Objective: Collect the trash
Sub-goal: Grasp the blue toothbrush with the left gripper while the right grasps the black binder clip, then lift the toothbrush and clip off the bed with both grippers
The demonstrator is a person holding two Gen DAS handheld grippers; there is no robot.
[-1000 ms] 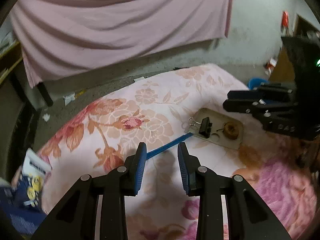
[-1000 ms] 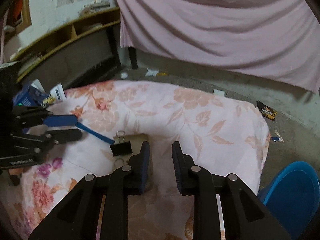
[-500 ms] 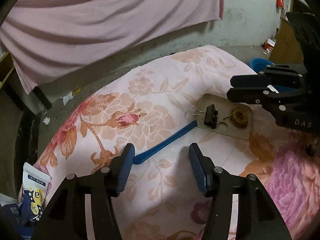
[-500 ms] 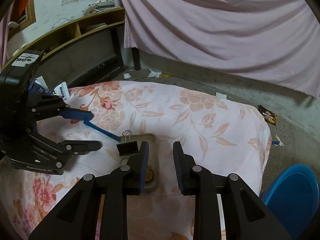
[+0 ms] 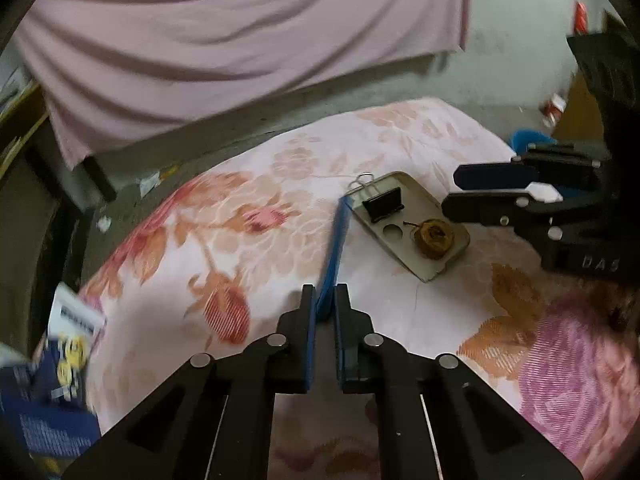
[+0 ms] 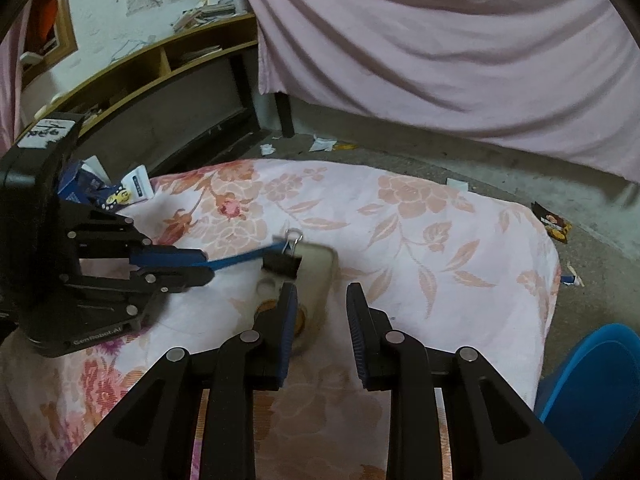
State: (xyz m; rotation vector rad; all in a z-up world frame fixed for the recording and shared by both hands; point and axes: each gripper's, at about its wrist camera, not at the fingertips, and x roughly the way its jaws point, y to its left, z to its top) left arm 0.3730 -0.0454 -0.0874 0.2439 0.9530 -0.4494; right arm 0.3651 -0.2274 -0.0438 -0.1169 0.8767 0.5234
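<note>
A long blue plastic strip (image 5: 335,248) lies across the floral cloth; my left gripper (image 5: 323,300) is shut on its near end. It also shows in the right wrist view (image 6: 240,258), held by the left gripper (image 6: 202,266). Its far end touches a beige phone case (image 5: 416,220) that carries a black binder clip (image 5: 382,204) and a brown fruit scrap (image 5: 434,234). My right gripper (image 6: 320,300) is open and empty, hovering over the case (image 6: 316,268); in the left wrist view it (image 5: 460,192) sits at the right.
A toothpaste tube and blue box (image 5: 60,344) lie at the cloth's left edge. A blue bin (image 6: 592,384) stands on the floor at the right. Paper scraps and a wrapper (image 6: 554,222) litter the concrete floor. A shelf (image 6: 152,76) and pink curtain (image 6: 440,40) stand behind.
My left gripper closed from wide open onto the blue strip's near end and swung it to point forward. My right gripper opened a little wider above the case.
</note>
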